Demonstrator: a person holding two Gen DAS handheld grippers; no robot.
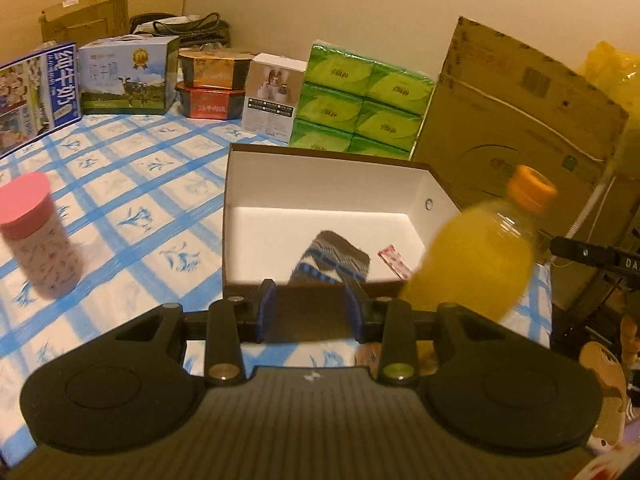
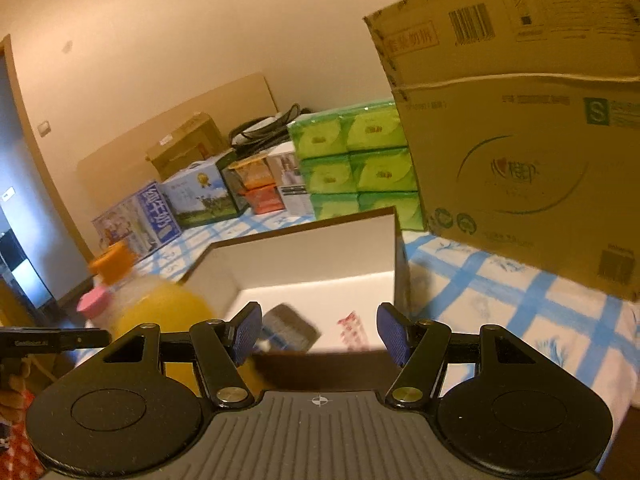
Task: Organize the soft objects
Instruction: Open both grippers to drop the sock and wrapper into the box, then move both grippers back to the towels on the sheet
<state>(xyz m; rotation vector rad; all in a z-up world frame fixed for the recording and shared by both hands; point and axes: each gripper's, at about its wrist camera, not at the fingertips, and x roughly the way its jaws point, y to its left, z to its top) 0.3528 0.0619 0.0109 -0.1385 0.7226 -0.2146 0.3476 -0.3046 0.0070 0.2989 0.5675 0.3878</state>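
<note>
This looks like a room in a home, used partly for storage. A bench [image 1: 120, 184] under a blue-and-white checked cloth stands against a plain cream wall [image 1: 320, 8]. Along the wall household supplies are stacked: milk cartons [image 1: 124, 76], two gift tins [image 1: 210, 84], a small white product box [image 1: 272, 96], a bundle of green tissue packs [image 1: 360, 104] and a large cardboard shipping box [image 2: 520, 140]. Another cardboard box [image 1: 86, 12] and a dark bag [image 1: 188, 30] sit behind them. An orange drink bottle [image 1: 476, 256], a pink-lidded tumbler [image 1: 40, 236] and an open white box [image 1: 320, 200] stand on the cloth. A door frame [image 2: 24, 140] shows in the right wrist view.
</note>
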